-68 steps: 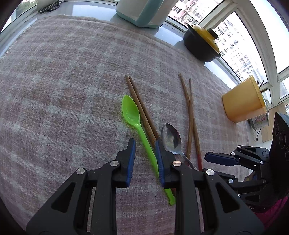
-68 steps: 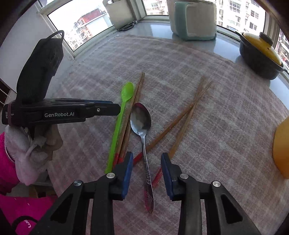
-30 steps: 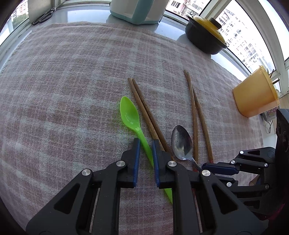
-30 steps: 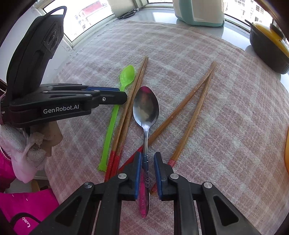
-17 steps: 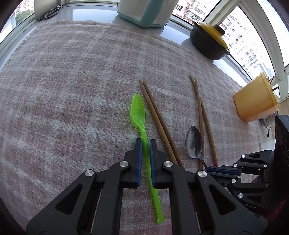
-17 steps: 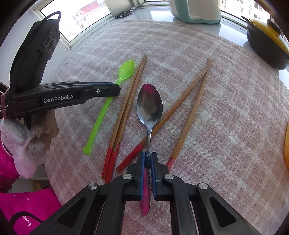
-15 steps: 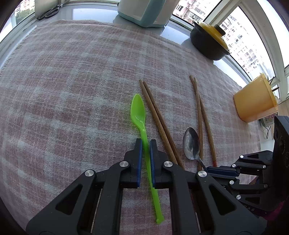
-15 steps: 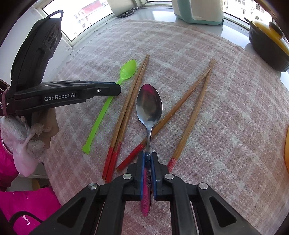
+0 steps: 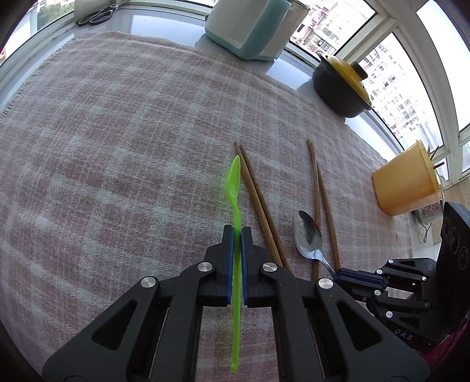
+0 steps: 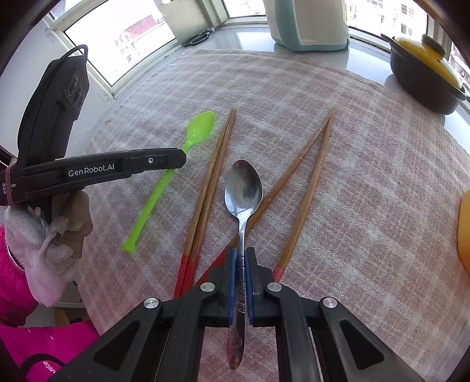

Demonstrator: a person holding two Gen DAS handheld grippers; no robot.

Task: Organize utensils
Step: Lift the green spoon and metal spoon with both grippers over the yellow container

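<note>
My left gripper point(image 9: 237, 232) is shut on the handle of a green plastic spoon point(image 9: 234, 179), held edge-on above the cloth; it also shows in the right wrist view point(image 10: 199, 129). My right gripper point(image 10: 241, 255) is shut on the handle of a metal spoon point(image 10: 243, 188), bowl up and pointing away; it also shows in the left wrist view point(image 9: 307, 235). One pair of red-tipped wooden chopsticks point(image 10: 214, 179) lies side by side between the spoons. A second pair point(image 10: 308, 182) lies in a V to the right.
A pink plaid cloth point(image 9: 117, 147) covers the table. A yellow cup point(image 9: 406, 182) holding sticks stands at the right. A black pot with yellow lid point(image 9: 342, 85) and a teal-and-white container point(image 9: 249, 26) stand at the back. Scissors point(image 9: 94, 16) lie far left.
Both grippers have closed on their spoons. The left one has lifted the green spoon and rolled it edge-on. The right one holds the metal spoon, raised slightly.
</note>
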